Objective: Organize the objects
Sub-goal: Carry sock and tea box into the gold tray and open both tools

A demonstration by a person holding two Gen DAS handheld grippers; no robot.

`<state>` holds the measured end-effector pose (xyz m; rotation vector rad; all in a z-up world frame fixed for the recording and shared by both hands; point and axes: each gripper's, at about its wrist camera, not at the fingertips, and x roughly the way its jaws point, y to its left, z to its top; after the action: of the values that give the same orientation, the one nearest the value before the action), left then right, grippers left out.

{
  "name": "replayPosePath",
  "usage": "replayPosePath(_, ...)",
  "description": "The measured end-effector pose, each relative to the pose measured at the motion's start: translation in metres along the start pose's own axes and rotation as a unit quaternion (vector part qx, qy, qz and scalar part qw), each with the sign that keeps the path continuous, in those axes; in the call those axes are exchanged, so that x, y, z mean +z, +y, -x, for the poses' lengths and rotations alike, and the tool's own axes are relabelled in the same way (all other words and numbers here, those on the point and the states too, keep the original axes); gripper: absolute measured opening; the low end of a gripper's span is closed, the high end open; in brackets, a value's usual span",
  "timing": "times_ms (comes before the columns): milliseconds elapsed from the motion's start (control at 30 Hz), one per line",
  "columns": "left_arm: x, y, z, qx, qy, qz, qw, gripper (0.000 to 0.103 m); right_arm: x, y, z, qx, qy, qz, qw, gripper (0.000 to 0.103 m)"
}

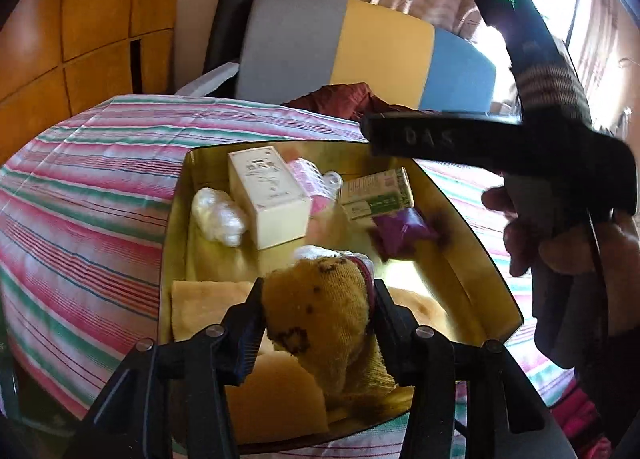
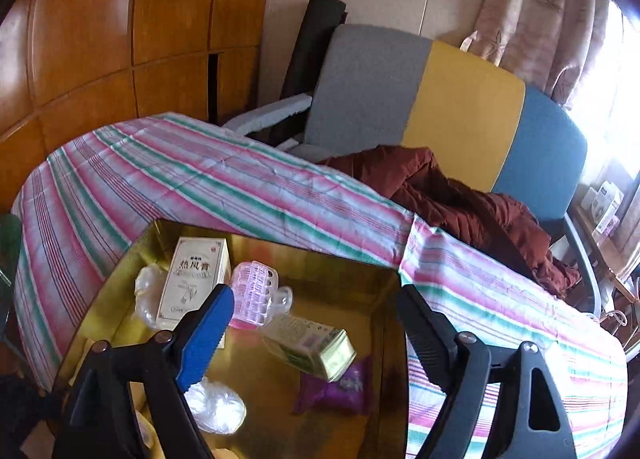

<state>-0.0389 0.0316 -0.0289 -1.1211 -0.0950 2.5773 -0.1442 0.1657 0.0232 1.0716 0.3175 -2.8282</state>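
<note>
A yellow sock with dark spots sits pinched between the closed fingers of the left gripper at lower centre of the left wrist view, held over the near end of a gold tray that rests on a striped cloth. Under the sock, at the bottom of the frame, lie pale sponge pieces. Farther back in the tray, a white box stands just left of centre, with a clear plastic wad touching its left side and a pink holder behind its right edge. A green box lies right of centre, its near end just above a purple packet. At the right edge of that frame, a hand grips the right gripper's black body. In the right wrist view, the right gripper hangs wide open and empty at lower centre, its blue-padded finger in front of the white box and the green box showing between the two fingers. The purple packet lies below the green box. Beyond the tray, in the upper half of the frame, a chair in grey, yellow and blue carries a crumpled brown cloth.
</note>
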Motion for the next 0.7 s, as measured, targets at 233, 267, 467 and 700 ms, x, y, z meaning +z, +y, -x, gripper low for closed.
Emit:
replayPosePath(233, -0.002, -0.004, 0.012, -0.005, -0.015, 0.0, 0.9999, 0.062, -0.001, 0.007, 0.032, -0.003, -0.03, 0.007, 1.0, 0.086)
replayPosePath(267, -0.003, -0.004, 0.015, -0.005, -0.018, 0.001, 0.9998, 0.062, -0.001, 0.008, 0.036, -0.001, -0.032, 0.006, 0.999, 0.086)
replayPosePath(467, -0.005, -0.005, 0.033, 0.0, -0.034, 0.005, 0.9994, 0.065, -0.006, 0.017, 0.063, 0.01, -0.041, 0.003, 0.999, 0.086)
replayPosePath(700, -0.008, -0.001, 0.046, 0.011, -0.043, 0.016, 0.9989, 0.066, -0.013, 0.022, 0.084, 0.004, -0.049, 0.005, 0.999, 0.086)
